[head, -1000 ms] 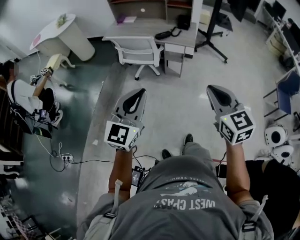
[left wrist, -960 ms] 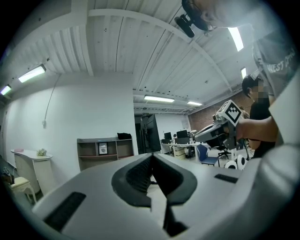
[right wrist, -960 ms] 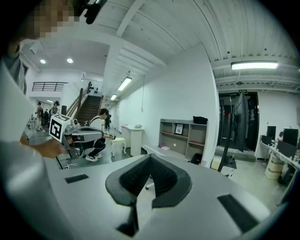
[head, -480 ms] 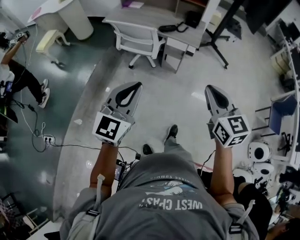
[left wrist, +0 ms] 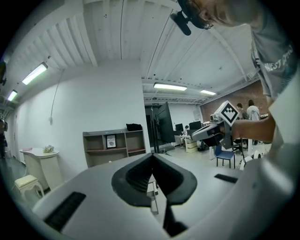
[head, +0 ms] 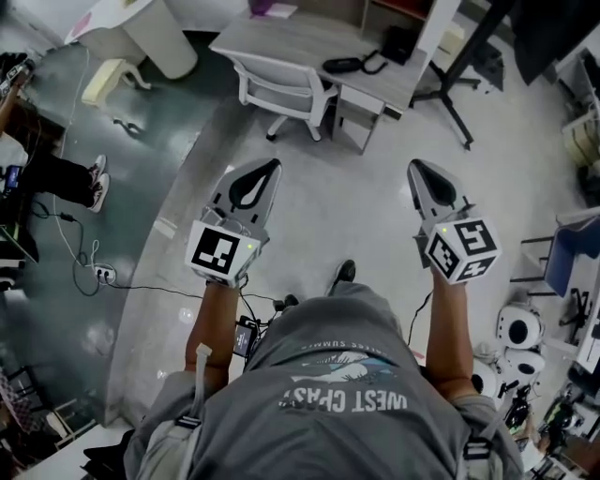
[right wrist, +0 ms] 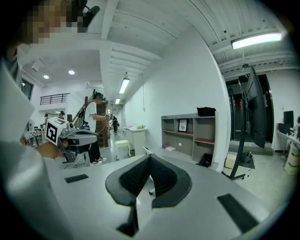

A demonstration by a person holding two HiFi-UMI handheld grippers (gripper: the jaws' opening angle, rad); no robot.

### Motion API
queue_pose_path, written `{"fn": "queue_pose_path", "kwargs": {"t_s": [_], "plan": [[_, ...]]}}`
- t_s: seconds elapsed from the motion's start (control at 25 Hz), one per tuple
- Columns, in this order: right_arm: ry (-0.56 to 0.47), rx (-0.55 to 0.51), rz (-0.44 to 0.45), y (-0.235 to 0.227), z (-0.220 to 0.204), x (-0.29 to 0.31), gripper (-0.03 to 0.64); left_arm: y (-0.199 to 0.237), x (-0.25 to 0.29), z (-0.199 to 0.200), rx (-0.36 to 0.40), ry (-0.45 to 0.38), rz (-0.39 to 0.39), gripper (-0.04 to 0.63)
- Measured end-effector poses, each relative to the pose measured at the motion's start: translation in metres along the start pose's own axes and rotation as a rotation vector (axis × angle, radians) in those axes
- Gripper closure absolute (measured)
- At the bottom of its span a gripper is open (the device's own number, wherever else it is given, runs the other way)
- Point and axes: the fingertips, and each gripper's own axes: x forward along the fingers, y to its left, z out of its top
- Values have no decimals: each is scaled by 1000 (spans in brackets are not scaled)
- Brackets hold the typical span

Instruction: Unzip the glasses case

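Observation:
No glasses case shows in any view. In the head view my left gripper (head: 273, 164) and right gripper (head: 413, 165) are held out side by side in the air above the grey floor, each with its marker cube near the hand. Both point forward and roughly level. The left gripper view shows the left gripper (left wrist: 152, 155) with its dark pads pressed together and nothing between them. The right gripper (right wrist: 150, 156) is likewise shut and empty in its own view. Each gripper view also catches the other gripper out to the side.
Ahead stand a grey desk (head: 309, 45) with a phone and a white swivel chair (head: 281, 92). A round white table (head: 150, 28) and a stool (head: 106, 81) are at far left. A cable and power strip (head: 101, 274) lie on the floor. A blue chair (head: 574, 251) is at right.
Both grippers moved across the room with the person carrying them, staying shut and empty. The person at the left has slid to the frame's edge.

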Motion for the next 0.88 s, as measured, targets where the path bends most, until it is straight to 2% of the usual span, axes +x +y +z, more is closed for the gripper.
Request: {"fn": "queue_pose_path", "kwargs": {"t_s": [0.44, 0.64, 0.88], "plan": [[1, 17, 81, -92, 5, 37, 606, 1, 86, 9, 28, 36, 76, 597], [-6, 33, 91, -126, 2, 38, 606, -10, 122, 13, 40, 51, 69, 597], [-5, 78, 72, -155, -6, 41, 606, -17, 160, 12, 52, 80, 22, 597]]}}
